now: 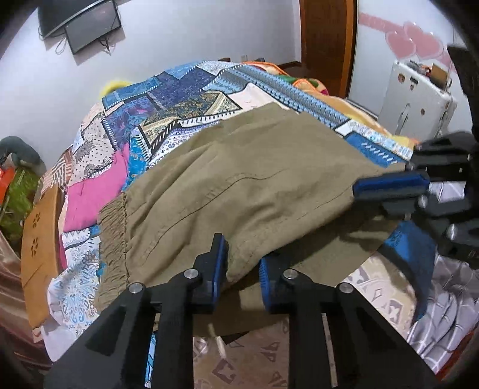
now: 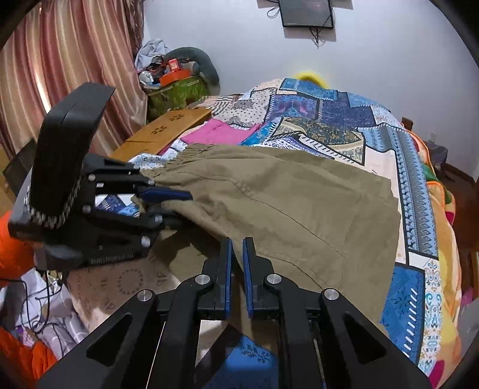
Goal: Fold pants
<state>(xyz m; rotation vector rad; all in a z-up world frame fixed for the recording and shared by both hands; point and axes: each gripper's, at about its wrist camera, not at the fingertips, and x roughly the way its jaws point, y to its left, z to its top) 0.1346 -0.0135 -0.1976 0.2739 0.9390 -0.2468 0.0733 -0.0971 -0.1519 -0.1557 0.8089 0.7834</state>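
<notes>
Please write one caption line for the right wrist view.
Right gripper and left gripper both pinch the olive pants on a patchwork bedspread.

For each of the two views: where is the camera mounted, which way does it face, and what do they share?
Left wrist: on the left gripper, angled down over the olive-khaki cloth pants on the patchwork-quilted bed; right gripper enters at right.
Right wrist: on the right gripper, facing the same pants; left gripper enters at left.
Shared: pants, quilt, pink cloth, wall-mounted black screen, each gripper pinching the pants' near edge.
</notes>
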